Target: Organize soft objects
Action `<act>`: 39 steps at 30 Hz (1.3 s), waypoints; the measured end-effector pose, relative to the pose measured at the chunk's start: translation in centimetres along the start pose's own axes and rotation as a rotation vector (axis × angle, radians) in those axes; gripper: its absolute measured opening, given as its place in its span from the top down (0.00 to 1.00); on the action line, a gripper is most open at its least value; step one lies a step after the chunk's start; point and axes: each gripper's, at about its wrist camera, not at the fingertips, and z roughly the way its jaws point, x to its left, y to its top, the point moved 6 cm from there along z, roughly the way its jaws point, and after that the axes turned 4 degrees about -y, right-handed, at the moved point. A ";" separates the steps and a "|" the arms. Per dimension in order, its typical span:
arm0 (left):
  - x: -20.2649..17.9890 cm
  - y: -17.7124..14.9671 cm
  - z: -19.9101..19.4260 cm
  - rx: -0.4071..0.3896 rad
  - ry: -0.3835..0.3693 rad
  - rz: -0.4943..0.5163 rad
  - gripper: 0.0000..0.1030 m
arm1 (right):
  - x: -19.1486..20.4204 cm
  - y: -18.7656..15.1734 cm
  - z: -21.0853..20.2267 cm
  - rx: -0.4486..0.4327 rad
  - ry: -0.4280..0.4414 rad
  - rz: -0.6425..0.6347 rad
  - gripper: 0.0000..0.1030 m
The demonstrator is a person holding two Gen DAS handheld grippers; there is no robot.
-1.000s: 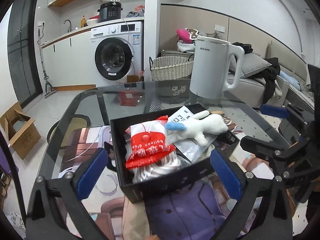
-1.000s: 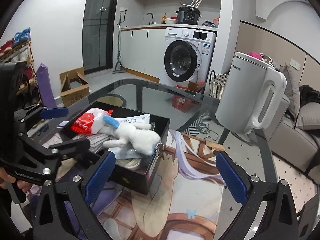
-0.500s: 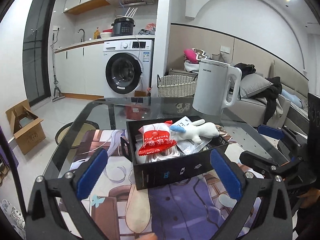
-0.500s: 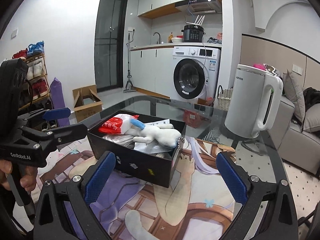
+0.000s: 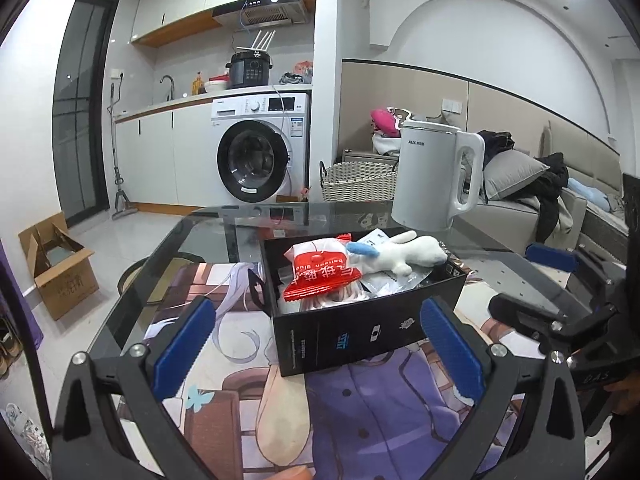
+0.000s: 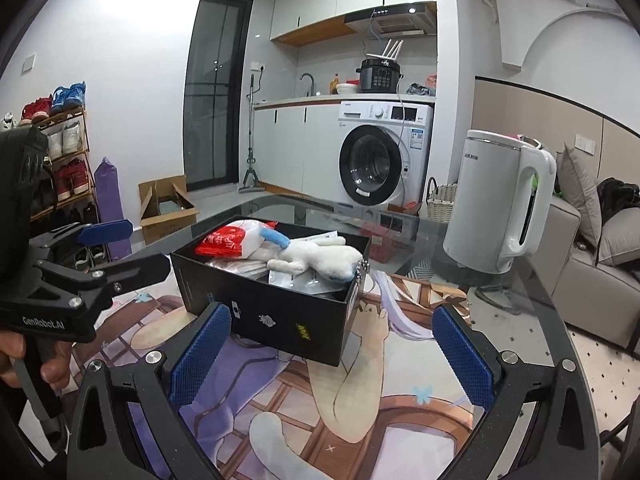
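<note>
A black box [image 5: 352, 334] stands on the printed mat on the glass table. It holds a white plush toy with a blue tip [image 5: 404, 254], a red and white packet [image 5: 320, 274] and clear bags. The box [image 6: 264, 312], the plush [image 6: 316, 258] and the packet [image 6: 228, 240] also show in the right wrist view. My left gripper [image 5: 316, 350] is open and empty, held back from the box's near side. My right gripper [image 6: 330, 358] is open and empty, back from the box's other side.
A white electric kettle [image 5: 434, 178] stands on the table behind the box; it also shows in the right wrist view [image 6: 500, 204]. Each view shows the other gripper at its edge. A washing machine [image 5: 260, 152], a wicker basket [image 5: 360, 180], a sofa and a cardboard box [image 5: 56, 264] lie beyond.
Both grippers have pulled back and up from the box, so it looks smaller and farther. The box and its contents have not moved. Both stay open.
</note>
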 end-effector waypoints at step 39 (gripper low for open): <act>0.1 -0.3 0.2 0.010 0.010 -0.008 0.00 | 0.0 -0.4 -0.5 -0.015 0.006 -0.001 0.01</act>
